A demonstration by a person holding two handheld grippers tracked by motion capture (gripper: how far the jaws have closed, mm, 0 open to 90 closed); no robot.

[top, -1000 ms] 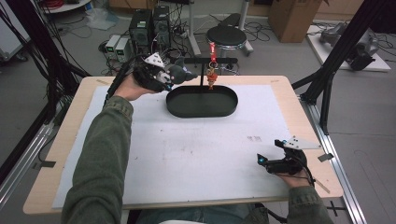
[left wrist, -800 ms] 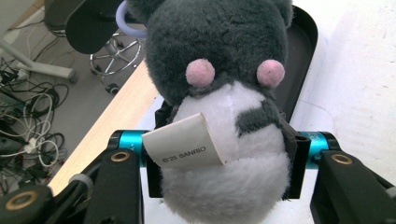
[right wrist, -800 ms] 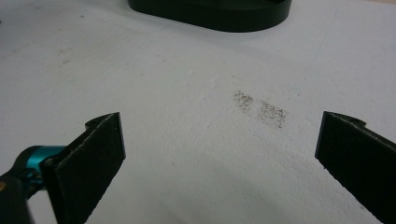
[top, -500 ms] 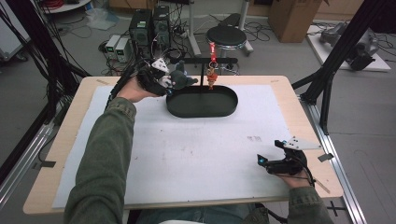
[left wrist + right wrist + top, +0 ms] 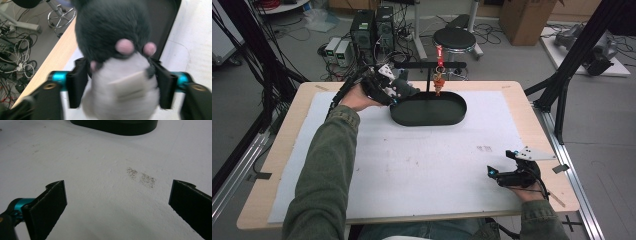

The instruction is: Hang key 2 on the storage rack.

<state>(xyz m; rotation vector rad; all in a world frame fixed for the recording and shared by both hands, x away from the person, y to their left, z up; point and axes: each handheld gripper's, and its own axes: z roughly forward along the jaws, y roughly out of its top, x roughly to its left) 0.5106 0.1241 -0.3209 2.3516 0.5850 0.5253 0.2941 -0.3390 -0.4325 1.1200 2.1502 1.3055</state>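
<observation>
A dark grey plush toy (image 5: 112, 30) with a white belly and pink paws sits between the jaws of my left gripper (image 5: 120, 80). The jaws have just been opening and now stand beside the toy's flanks, its fur only brushing the pads. From the high view the left gripper (image 5: 404, 92) and the toy (image 5: 408, 90) hang over the left end of a black oval tray (image 5: 447, 119). My right gripper (image 5: 491, 172) rests on the white mat near the front right, its jaws wide apart with nothing between them (image 5: 117, 202).
A black T-shaped stand (image 5: 430, 65) rises behind the tray, with a small red-orange thing (image 5: 438, 82) hanging from it. The tray's near wall (image 5: 115, 126) lies far ahead of the right gripper, and dark smudges (image 5: 141, 177) mark the mat. A stool and computers stand beyond the table.
The left hand has dipped slightly with the toy at the tray's left end. The right hand has not moved.
</observation>
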